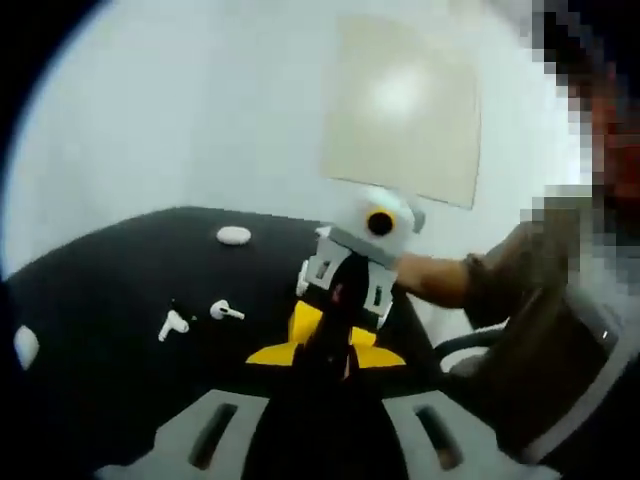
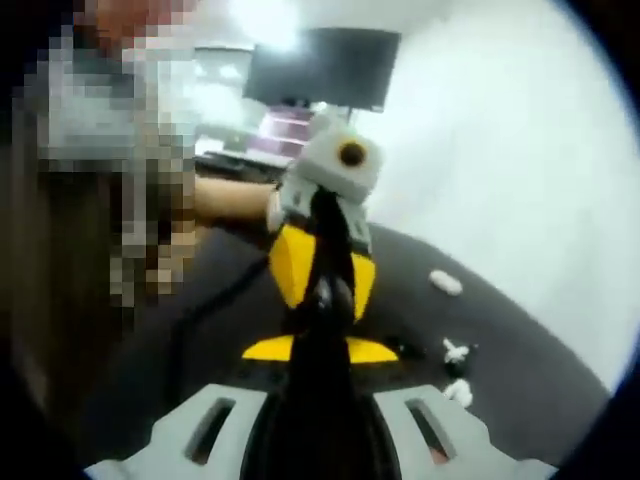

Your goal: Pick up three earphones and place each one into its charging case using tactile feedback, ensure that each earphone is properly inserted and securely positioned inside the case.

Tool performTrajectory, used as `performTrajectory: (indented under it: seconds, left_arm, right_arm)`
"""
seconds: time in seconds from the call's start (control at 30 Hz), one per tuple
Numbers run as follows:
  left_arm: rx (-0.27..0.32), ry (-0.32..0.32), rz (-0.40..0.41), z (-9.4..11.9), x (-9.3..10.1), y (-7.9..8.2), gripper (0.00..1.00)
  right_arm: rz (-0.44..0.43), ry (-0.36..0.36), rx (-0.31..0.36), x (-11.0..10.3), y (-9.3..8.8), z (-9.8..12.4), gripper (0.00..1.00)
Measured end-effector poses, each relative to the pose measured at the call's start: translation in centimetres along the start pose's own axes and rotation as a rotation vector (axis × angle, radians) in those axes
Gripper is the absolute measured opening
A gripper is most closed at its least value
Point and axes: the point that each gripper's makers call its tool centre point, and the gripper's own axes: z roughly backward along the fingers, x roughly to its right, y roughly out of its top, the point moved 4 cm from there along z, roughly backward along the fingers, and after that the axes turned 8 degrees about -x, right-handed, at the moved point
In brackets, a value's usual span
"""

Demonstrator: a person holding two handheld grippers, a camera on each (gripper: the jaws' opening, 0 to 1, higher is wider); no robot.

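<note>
Two white earphones (image 1: 172, 324) (image 1: 226, 311) lie side by side on the black table (image 1: 110, 290). They also show low on the right as earphones (image 2: 456, 351) (image 2: 459, 392). A white oval case (image 1: 233, 236) (image 2: 446, 283) rests farther back, and another white piece (image 1: 26, 346) sits at the table's left edge. My left gripper (image 1: 335, 338) and right gripper (image 2: 328, 300) point at each other, tips meeting above the table. In each view the opposite one faces me: right gripper (image 1: 340, 295), left gripper (image 2: 325, 262). Both pairs of dark jaws stand pressed together. Anything between them is hidden.
A person sits at the table's side, with a brown sleeve (image 1: 510, 275) and forearm (image 1: 430, 278) reaching toward the grippers. A beige panel (image 1: 405, 105) hangs on the white wall. A dark monitor (image 2: 325, 65) stands behind.
</note>
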Motion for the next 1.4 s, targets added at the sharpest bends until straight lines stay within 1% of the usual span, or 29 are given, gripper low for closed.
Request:
performTrajectory:
  seconds: [0.03,0.07,0.17,0.27,0.3,0.33,0.37,0.47,0.53,0.63,0.67,0.7,0.73,0.77,0.8,0.83,0.9,0.93,0.97,1.03,1.13,1.17,1.2,1.23,1.27,1.33,1.4]
  left_arm:
    - [0.015,-0.011,0.021,0.1,0.0,0.2,0.14]
    - [0.008,-0.021,0.042,0.2,0.0,0.2,0.14]
    - [0.011,-0.023,0.046,0.1,0.0,0.2,0.14]
    - [0.018,-0.015,0.028,0.1,-0.1,0.1,0.15]
    - [0.028,0.000,0.019,0.2,-0.3,0.2,0.14]
    - [0.037,0.045,0.000,0.4,-0.9,0.4,0.11]
    - [0.033,0.071,-0.017,0.4,-1.2,0.3,0.11]
    - [0.057,0.062,-0.010,0.7,-1.1,0.5,0.12]
    - [0.077,0.066,-0.004,1.0,-1.3,0.8,0.14]
    - [0.099,0.074,-0.004,1.6,-1.5,1.2,0.16]
    - [0.116,0.080,-0.014,1.9,-1.5,1.4,0.18]
    - [0.134,0.107,-0.041,2.6,-1.7,1.8,0.21]
    - [0.171,0.140,-0.066,3.4,-1.9,2.4,0.24]
    - [0.229,0.168,-0.072,4.4,-2.2,3.1,0.26]
    - [0.260,0.189,-0.073,5.1,-2.5,3.5,0.25]
    - [0.284,0.266,-0.073,6.3,-3.6,3.9,0.23]
    - [0.324,0.363,-0.073,7.5,-5.4,4.3,0.22]
    - [0.328,0.413,-0.068,7.8,-6.2,4.2,0.22]
    - [0.319,0.448,-0.076,7.8,-6.8,4.0,0.23]
    - [0.272,0.499,-0.125,7.2,-7.6,3.5,0.26]
    - [0.172,0.533,-0.264,5.1,-7.6,2.8,0.32]
    - [0.140,0.532,-0.304,4.4,-7.5,2.5,0.34]
    - [0.100,0.529,-0.329,3.7,-7.3,2.0,0.33]
    - [0.074,0.524,-0.340,3.4,-7.3,1.8,0.32]
    - [0.032,0.511,-0.359,2.7,-7.1,1.3,0.31]
    - [-0.011,0.499,-0.376,1.9,-7.2,0.7,0.30]
    - [-0.036,0.487,-0.381,1.4,-7.1,0.3,0.30]
  right_arm:
    - [0.010,-0.003,0.001,0.0,0.0,0.0,0.18]
    - [0.038,-0.010,0.006,0.0,0.1,0.0,0.18]
    - [0.038,-0.015,0.007,0.0,0.1,0.0,0.18]
    - [0.035,-0.014,0.007,0.0,0.1,0.0,0.18]
    - [0.033,-0.014,0.007,0.0,0.1,-0.1,0.18]
    - [0.044,-0.013,0.016,-0.1,0.2,-0.1,0.18]
    - [0.052,-0.018,0.014,-0.2,0.2,-0.1,0.18]
    - [0.030,-0.011,0.011,0.0,0.1,0.0,0.18]
    - [-0.003,-0.003,0.007,0.0,0.0,-0.1,0.18]
    - [-0.020,-0.001,0.005,0.1,-0.1,-0.1,0.18]
    - [-0.028,0.000,0.003,0.1,-0.1,-0.1,0.18]
    - [-0.037,0.001,0.002,0.1,-0.2,-0.1,0.18]
    - [-0.045,0.002,-0.001,0.1,-0.2,-0.1,0.18]
    - [-0.051,0.003,-0.003,0.1,-0.2,-0.1,0.18]
    - [-0.054,0.003,-0.006,0.1,-0.2,0.0,0.18]
    - [-0.056,0.003,-0.009,0.1,-0.2,0.0,0.18]
    - [-0.058,0.013,-0.015,0.0,-0.1,0.3,0.18]
    - [-0.063,0.027,-0.015,-0.2,-0.1,0.4,0.18]
    - [-0.067,0.042,-0.015,-0.4,-0.1,0.4,0.18]
    - [-0.072,0.061,-0.015,-0.7,0.0,0.4,0.18]
    - [-0.082,0.070,-0.015,-0.8,0.0,0.4,0.18]
    - [-0.089,0.076,-0.015,-0.8,0.0,0.4,0.18]
    - [-0.090,0.077,-0.014,-0.8,0.0,0.4,0.18]
    - [-0.091,0.077,-0.014,-0.7,0.0,0.5,0.18]
    - [-0.090,0.076,-0.014,-0.7,0.0,0.5,0.18]
    - [-0.087,0.073,-0.013,-0.8,0.0,0.5,0.18]
    - [-0.086,0.074,-0.011,-0.8,0.0,0.5,0.18]
